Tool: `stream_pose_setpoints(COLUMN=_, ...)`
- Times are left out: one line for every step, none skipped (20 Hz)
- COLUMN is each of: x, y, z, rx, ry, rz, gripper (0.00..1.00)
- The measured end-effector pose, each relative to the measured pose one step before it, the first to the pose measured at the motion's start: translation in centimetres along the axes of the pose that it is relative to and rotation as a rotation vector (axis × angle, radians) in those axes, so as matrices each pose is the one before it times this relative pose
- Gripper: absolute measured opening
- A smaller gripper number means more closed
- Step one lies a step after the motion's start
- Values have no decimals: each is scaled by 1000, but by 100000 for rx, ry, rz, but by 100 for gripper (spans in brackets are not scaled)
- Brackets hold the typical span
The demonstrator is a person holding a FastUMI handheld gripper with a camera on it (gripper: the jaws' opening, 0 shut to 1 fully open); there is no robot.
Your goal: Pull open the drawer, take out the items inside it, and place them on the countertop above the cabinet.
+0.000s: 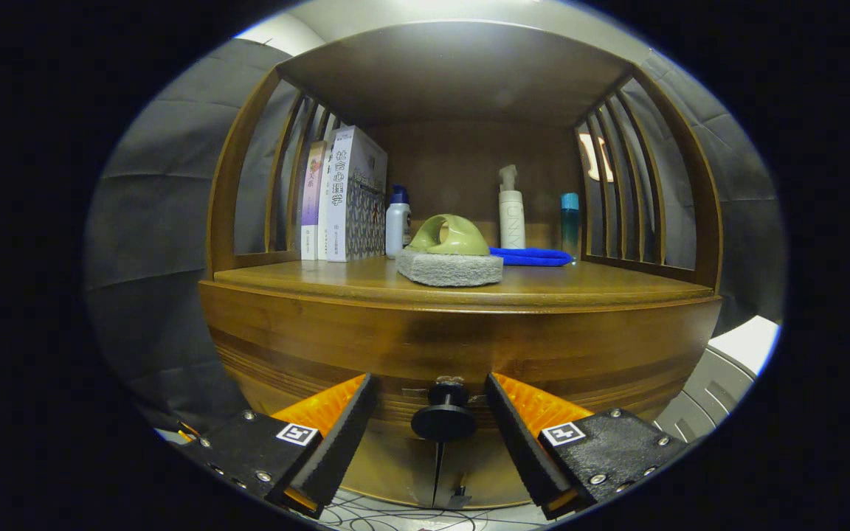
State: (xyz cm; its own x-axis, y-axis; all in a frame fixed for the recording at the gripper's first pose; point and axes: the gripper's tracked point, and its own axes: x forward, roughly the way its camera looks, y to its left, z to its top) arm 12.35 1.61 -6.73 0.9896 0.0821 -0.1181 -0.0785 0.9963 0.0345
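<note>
1. Grey cloth walls surround a wooden cabinet (462, 346) with slatted sides and a shelf roof over its countertop (602, 284)
2. Gripper (432, 420) sits low against the cabinet front, fingers spread apart, nothing pinched
3. Knob (444, 413), dark and round, lies between the fingers, touching neither; gaps on both sides look about equal
4. Drawer (425, 450) front, carrying the knob, looks flush with the cabinet face, so closed; contents hidden
5. Countertop, beyond the fingers at 12 o'clock from the knob: grey sponge (450, 267) with a green handle (448, 236) on top, near the front edge
6. Blue cloth (532, 256) lies at 3 o'clock from the sponge, just beside it
7. Books (341, 195) stand upright at 10 o'clock from the sponge, against the left slats
8. White bottle (398, 225) with a blue cap stands just right of the books
9. Pump bottle (511, 214), white, stands behind the cloth; teal bottle (569, 221) at its 3 o'clock, near the right slats
</note>
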Motion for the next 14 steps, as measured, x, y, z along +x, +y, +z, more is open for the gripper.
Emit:
stream_pose_setpoints(x=129, y=-59, z=-78, rx=280, ry=256, rz=-46, gripper=94)
stream_pose_setpoints(x=0, y=17, z=86, rx=179, ry=-602, rz=36, gripper=94)
stream_pose_setpoints(x=-52, y=17, z=-51, rx=583, ry=487, rz=-62, gripper=94)
stream_pose_setpoints(x=80, y=135, z=93, rx=543, ry=105, rz=322, gripper=94)
stream_pose_setpoints(x=-190, y=8, z=439, rx=325, ry=-51, rz=-39, gripper=94)
stream_pose_setpoints(x=-394, y=-101, z=682, rx=-644, ry=-967, rz=-67, gripper=94)
stream_pose_setpoints(x=-501, y=-220, z=1114, rx=-1047, ry=-2230, rz=-462, gripper=95)
stream_pose_setpoints(x=-596, y=-355, z=1146, rx=-725, ry=-1829, rz=-554, gripper=94)
stream_pose_setpoints(x=-758, y=-261, z=1009, rx=3, ry=-1321, rz=-656, gripper=95)
stream_pose_setpoints(x=-859, y=-98, z=1078, rx=749, ry=-1484, rz=-212, gripper=95)
stream_pose_setpoints(x=-794, y=64, z=1149, rx=1199, ry=-993, rz=694, gripper=95)
stream_pose_setpoints(x=-975, y=35, z=1263, rx=1090, ry=-1240, rz=374, gripper=95)
stream_pose_setpoints(x=-856, y=-117, z=1125, rx=1070, ry=-857, rz=12, gripper=95)
stream_pose_setpoints(x=-804, y=-36, z=1072, rx=796, ry=-1141, rz=98, gripper=95)
